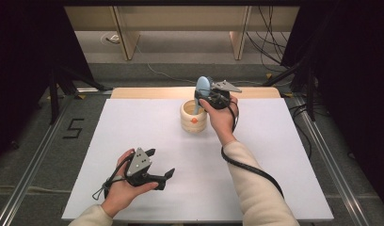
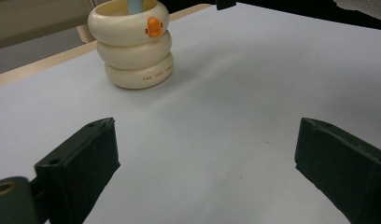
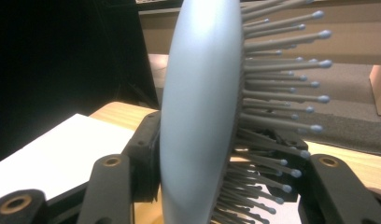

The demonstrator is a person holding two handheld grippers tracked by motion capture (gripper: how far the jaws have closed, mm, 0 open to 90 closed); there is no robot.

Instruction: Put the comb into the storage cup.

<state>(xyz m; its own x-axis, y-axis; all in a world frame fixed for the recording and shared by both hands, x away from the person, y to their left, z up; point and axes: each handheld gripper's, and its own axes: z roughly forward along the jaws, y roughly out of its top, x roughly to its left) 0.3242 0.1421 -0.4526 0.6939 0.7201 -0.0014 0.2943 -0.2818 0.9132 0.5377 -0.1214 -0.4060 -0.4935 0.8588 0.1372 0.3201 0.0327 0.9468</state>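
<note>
A cream ringed cup [image 1: 193,117] with an orange duck beak stands at the back middle of the white board; the left gripper view shows the cup [image 2: 135,51] upright ahead of the jaws. A light blue hairbrush [image 1: 203,88] stands with its handle down inside the cup and its head sticking up. My right gripper [image 1: 210,96] is shut on the brush head, whose smooth back [image 3: 200,112] and bristles [image 3: 277,93] sit between the jaws. My left gripper [image 1: 160,164] rests near the front left, open, with nothing between its jaws [image 2: 202,172].
The white board [image 1: 133,141] covers a wooden table whose far edge [image 1: 148,92] shows behind the cup. Dark stands and cables lie on the floor at both sides. Bare board lies between the left gripper and the cup.
</note>
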